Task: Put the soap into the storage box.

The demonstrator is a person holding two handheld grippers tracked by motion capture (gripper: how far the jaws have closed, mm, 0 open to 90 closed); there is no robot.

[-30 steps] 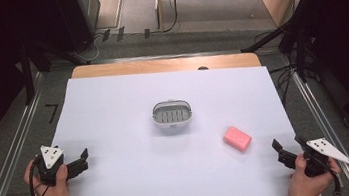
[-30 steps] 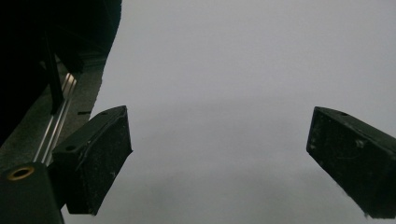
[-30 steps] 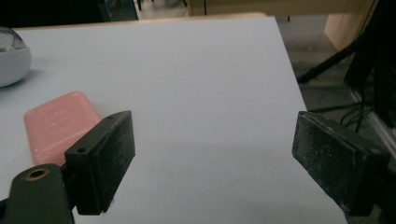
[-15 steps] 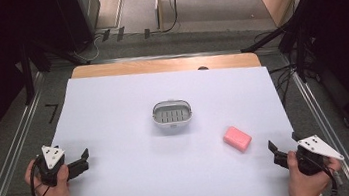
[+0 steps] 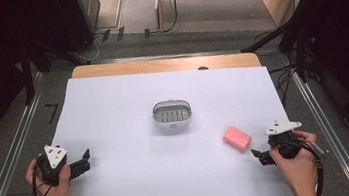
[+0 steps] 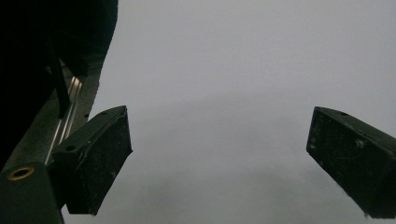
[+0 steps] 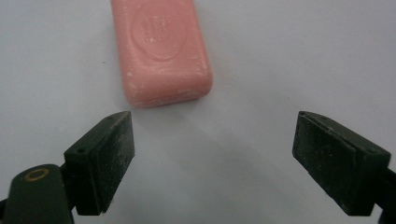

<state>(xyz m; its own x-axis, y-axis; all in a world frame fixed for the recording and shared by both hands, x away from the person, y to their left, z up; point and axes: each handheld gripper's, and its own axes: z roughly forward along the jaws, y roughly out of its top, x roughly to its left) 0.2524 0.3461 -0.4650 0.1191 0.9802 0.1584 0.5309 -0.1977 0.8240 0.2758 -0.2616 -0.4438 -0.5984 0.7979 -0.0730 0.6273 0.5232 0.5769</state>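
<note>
Pink soap bar (image 5: 237,138) lies flat on the white sheet (image 5: 113,110) covering the worktop (image 5: 158,65), at about 4 o'clock from the grey slotted dish (image 5: 172,114) at the centre, apart from it. Right gripper view adds detail: embossed oval stamp on the bar's top face, scuffed edges; bar (image 7: 161,49) sits just beyond the jaw tips, not touching.

Right tool (image 5: 261,157), at 4 o'clock from the bar: released, jaws wide, empty. Left tool (image 5: 85,160), at 8 o'clock on the sheet: released, wide (image 6: 217,158), empty, only bare sheet ahead.
</note>
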